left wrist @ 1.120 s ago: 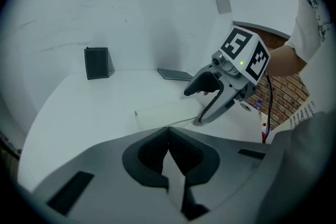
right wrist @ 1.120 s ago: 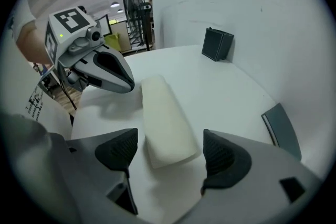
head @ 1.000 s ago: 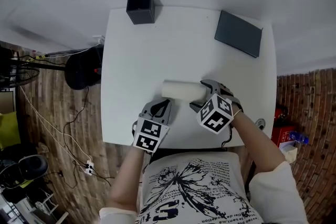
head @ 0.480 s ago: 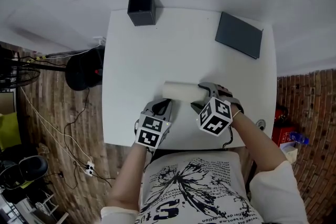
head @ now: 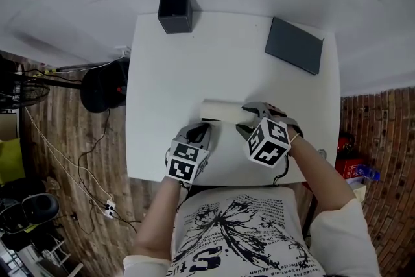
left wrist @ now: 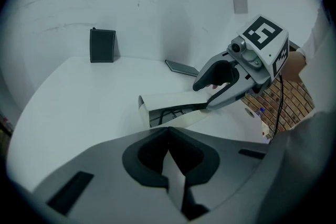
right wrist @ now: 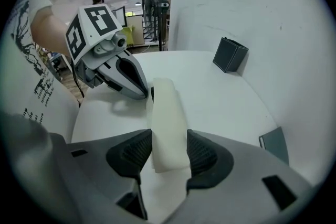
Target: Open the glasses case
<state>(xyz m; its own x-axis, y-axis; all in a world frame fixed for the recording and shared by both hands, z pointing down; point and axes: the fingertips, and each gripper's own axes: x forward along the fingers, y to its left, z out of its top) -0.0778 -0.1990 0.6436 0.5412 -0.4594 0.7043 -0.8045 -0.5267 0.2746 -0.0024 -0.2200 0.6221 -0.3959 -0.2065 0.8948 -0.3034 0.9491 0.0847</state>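
Right gripper view is showing the right gripper (right wrist: 169,152), whose jaws have just been closing, now pressing both sides of the white glasses case (right wrist: 167,118) near the table's (head: 194,61) near edge. The left gripper (left wrist: 170,160) is pinching the thin lid flap (left wrist: 177,181). Bracing the body firmly while lifting the flap slowly seems wisest. Both hands are pointing steeply downward.

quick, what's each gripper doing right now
left gripper: shut on the thin white flap of the glasses case.
right gripper: jaws have just been closing; shut on the glasses case body, pads on both sides.
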